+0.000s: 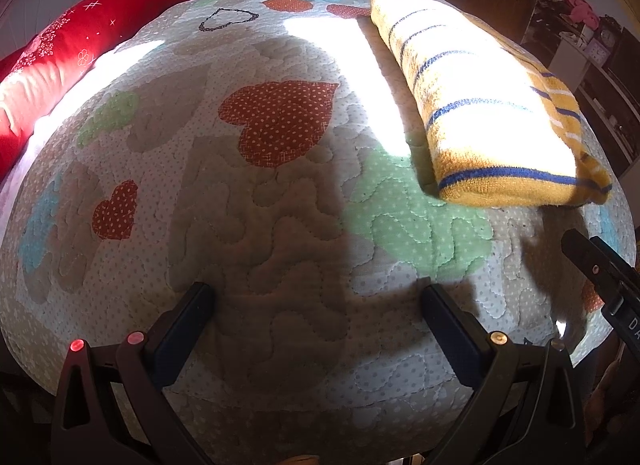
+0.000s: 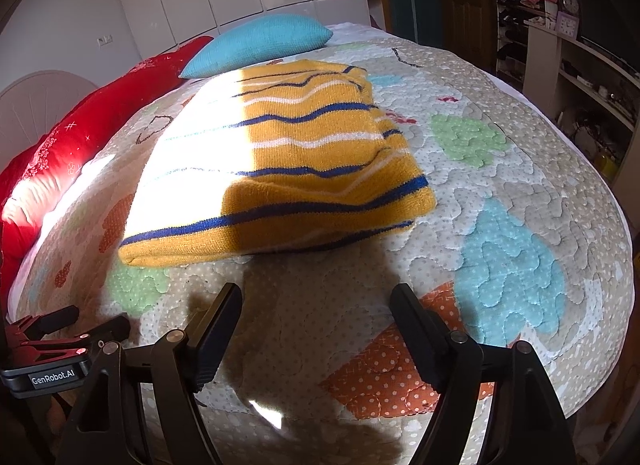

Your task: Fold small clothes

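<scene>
Bed: the quilted heart-patterned bedspread (image 2: 500,225) fills both views.
Garment: the mustard-yellow knitted sweater with blue and white stripes (image 2: 280,169) lies folded at centre of the right view, upper right of the left.
Left gripper (image 1: 316,297): released, empty, lower centre.
Right gripper (image 2: 316,301): released, empty, just below the sweater.
Advice: probably press its uneven near edge flat, squaring the layers.

Heart-print quilt (image 1: 280,201) w/ red bolster (image 1: 80,45) & teal pillow (image 2: 260,43), shelves (image 2: 580,77) at right
</scene>
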A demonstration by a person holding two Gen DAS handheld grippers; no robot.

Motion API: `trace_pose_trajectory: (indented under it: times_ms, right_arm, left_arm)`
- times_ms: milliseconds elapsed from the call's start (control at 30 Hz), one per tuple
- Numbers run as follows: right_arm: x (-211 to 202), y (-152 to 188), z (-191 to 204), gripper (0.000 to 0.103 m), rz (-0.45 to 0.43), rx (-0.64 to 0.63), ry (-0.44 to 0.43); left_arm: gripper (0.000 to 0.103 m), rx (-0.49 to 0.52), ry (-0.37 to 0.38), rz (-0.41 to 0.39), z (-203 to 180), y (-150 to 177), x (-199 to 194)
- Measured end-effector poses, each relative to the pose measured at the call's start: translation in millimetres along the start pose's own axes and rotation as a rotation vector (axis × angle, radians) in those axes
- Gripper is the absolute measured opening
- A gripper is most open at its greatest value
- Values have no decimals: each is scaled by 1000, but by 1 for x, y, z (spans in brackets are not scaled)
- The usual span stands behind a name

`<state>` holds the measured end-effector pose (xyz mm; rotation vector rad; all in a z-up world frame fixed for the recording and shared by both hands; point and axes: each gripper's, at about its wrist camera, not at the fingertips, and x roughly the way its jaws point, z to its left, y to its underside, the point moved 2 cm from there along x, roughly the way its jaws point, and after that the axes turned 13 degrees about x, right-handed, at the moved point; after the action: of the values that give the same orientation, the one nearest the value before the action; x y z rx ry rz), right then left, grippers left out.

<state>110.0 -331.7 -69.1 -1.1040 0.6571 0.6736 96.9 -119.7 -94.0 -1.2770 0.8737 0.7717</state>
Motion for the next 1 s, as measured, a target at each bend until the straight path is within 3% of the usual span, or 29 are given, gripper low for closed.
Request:
trace_pose_trajectory:
  times_ms: [267, 633, 1000]
  right_arm:
    - [-10, -4, 0, 82, -22, 12, -16]
    - [-32, -10, 3, 82, -86, -4, -27]
    - [-52, -28, 3, 82, -158, -26, -39]
  left_arm:
    - [103, -11, 4, -34, 1, 0, -8]
    - [103, -21, -46, -160, -2, -5, -53]
    - [103, 15, -53, -141, -15, -7, -58]
